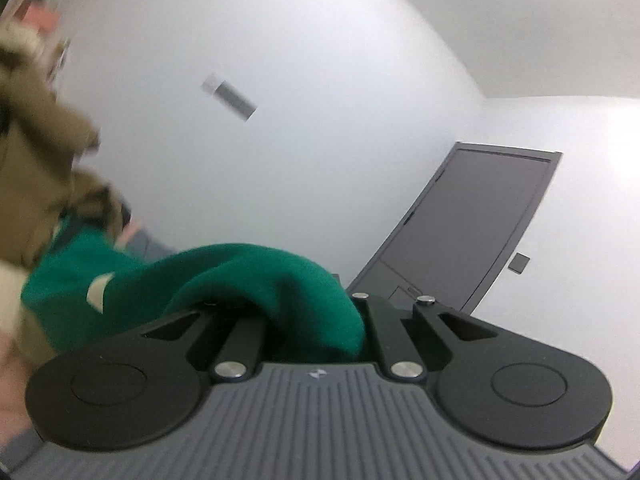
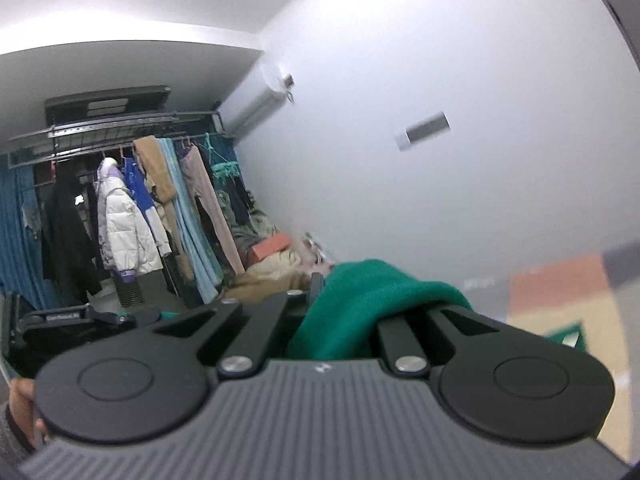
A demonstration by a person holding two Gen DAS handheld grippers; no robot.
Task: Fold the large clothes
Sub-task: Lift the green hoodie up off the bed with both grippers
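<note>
Closest in: left gripper (image 1: 312, 312) has green cloth bunched between its fingers, jaws drawn narrow on it. Right gripper (image 2: 340, 316) the same, clamped on a fold of the same green garment (image 1: 240, 280). Fingertips on both are buried in the fabric, so the exact bite can't be seen.

Garment is lifted, held up in the air between the two grippers; both cameras point at wall and ceiling, not at any work surface. The rest of it trails off to the left in the left wrist view, blurred.

Progress, as I judge it: early. No fold or crease visible; the garment looks raised for spreading or shaking out. Laying flat and all folding remain.

Further out: a tan fur-trimmed coat (image 1: 36, 152) close on the left, blurred, near the green cloth. A dark door (image 1: 472, 224) beyond on the right. Right wrist view shows a crowded clothes rack (image 2: 120, 200) at the far end, an air conditioner (image 2: 256, 100) above, a heap of clothing (image 2: 272, 264) below.

Room: bare wall ahead, open; tighter toward the coat and rack.
</note>
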